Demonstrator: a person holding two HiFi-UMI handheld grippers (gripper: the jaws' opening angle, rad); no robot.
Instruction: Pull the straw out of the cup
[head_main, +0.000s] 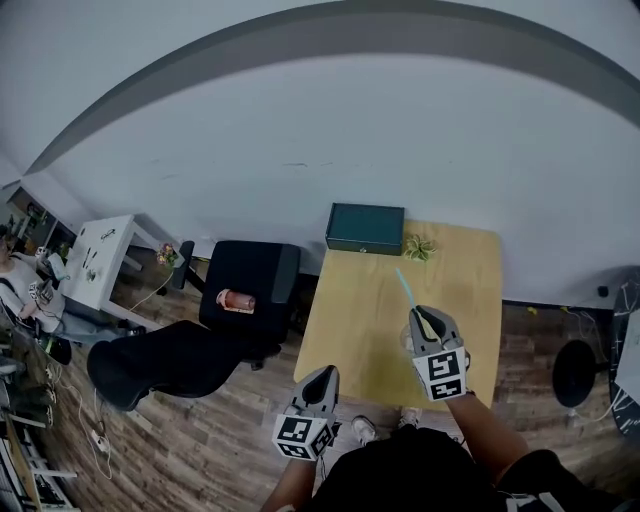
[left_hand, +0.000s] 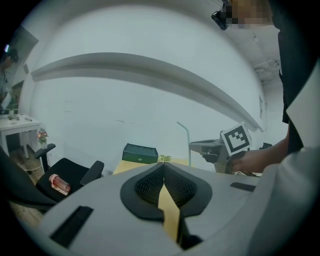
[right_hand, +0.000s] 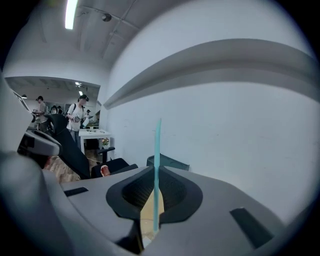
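Note:
A thin light-blue straw (head_main: 405, 288) stands out from the tips of my right gripper (head_main: 420, 312), which is raised over the front right of the wooden table (head_main: 350, 310). In the right gripper view the straw (right_hand: 157, 150) runs upright between the shut jaws of the right gripper (right_hand: 155, 175). The cup is hidden under that gripper in the head view, and I cannot make it out. My left gripper (head_main: 322, 372) hangs at the table's front left corner. Its jaws are shut on nothing (left_hand: 163, 177). From there I see the straw (left_hand: 188, 140) and the right gripper (left_hand: 199, 146) off to the right.
A dark green box (head_main: 365, 228) and a small plant (head_main: 419, 246) sit at the table's far edge against the white wall. A black office chair (head_main: 245, 285) with a pink object (head_main: 236, 300) on its seat stands left of the table. Further left are a white desk (head_main: 95, 262) and people.

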